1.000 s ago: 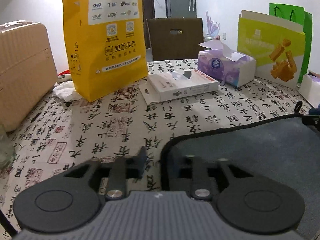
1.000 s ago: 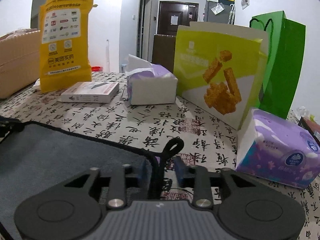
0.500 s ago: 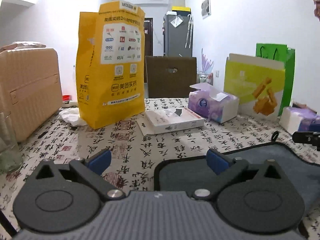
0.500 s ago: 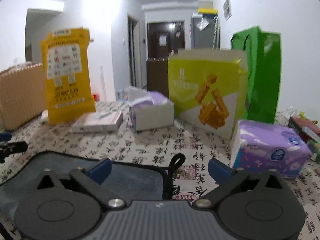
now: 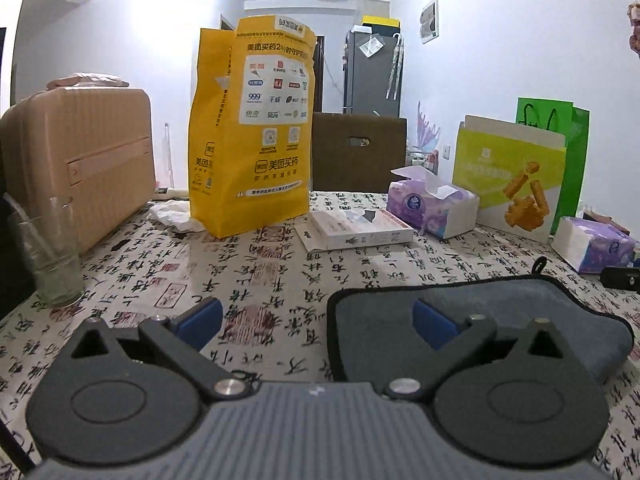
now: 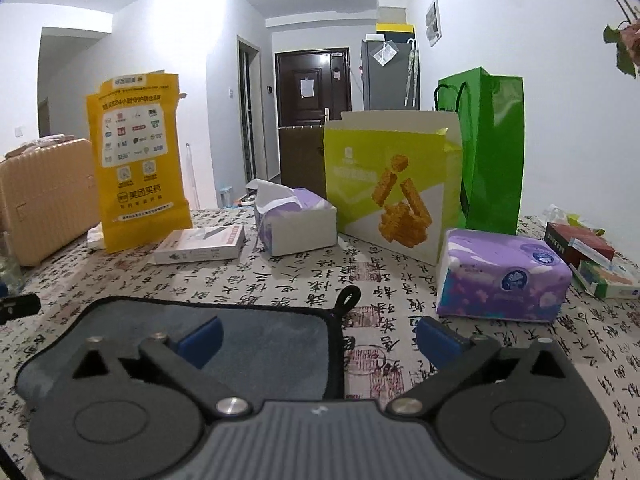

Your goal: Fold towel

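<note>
- The towel (image 5: pixel 500 308) is grey with a black edge and lies folded on the table (image 5: pixel 280 272), which is covered by a cloth printed with black characters.
- The left gripper (image 5: pixel 316 322) is spread wide and holds nothing; its left pad is over the bare cloth, its right pad over the towel's left part.
- The right gripper (image 6: pixel 318 338) is also spread wide and empty; its left pad is over the towel (image 6: pixel 240 328), its right pad over the cloth just past the towel's right edge.
- A small black loop (image 6: pixel 348 298) stands up at the towel's far right corner.
- A closed tissue pack (image 6: pixel 502 280) sits near that corner, to the right.
- Farther back stand a yellow bag (image 5: pixel 256 132), a flat white box (image 5: pixel 360 230), an open tissue pack (image 5: pixel 432 204), a lime carton (image 6: pixel 392 184) and a green bag (image 6: pixel 488 148).
- A drinking glass (image 5: pixel 46 250) stands at the left edge, beside a tan suitcase (image 5: pixel 76 168).
</note>
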Demonstrator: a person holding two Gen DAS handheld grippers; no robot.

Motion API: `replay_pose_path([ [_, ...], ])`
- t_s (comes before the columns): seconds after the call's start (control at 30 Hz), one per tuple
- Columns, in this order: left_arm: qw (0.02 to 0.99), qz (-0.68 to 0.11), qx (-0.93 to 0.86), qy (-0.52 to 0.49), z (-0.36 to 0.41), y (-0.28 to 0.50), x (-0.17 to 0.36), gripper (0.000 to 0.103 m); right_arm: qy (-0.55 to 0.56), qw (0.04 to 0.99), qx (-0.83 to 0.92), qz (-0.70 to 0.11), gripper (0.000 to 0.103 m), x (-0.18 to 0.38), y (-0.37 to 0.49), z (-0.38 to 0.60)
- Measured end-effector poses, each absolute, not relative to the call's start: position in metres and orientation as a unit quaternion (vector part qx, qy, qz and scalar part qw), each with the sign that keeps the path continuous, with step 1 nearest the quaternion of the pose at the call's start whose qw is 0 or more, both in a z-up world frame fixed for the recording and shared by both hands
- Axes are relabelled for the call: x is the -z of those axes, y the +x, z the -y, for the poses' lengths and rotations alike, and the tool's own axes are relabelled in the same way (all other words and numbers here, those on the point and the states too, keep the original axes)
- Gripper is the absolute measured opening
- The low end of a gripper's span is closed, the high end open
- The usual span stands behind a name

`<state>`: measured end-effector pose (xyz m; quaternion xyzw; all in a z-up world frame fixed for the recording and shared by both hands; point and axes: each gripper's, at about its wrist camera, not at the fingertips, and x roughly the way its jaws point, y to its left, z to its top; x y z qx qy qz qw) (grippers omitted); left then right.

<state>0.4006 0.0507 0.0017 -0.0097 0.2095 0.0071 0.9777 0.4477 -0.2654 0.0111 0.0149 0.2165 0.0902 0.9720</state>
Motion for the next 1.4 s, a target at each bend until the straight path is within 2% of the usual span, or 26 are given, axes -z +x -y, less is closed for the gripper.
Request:
replay_pose_path([
  [1.4,0.984,-0.179,0.016,-0.014,-0.038,0.272,-0.006,0.103,0.032,0.982,-0.096,-0.160,0.103,-0.013,0.301,0.255],
])
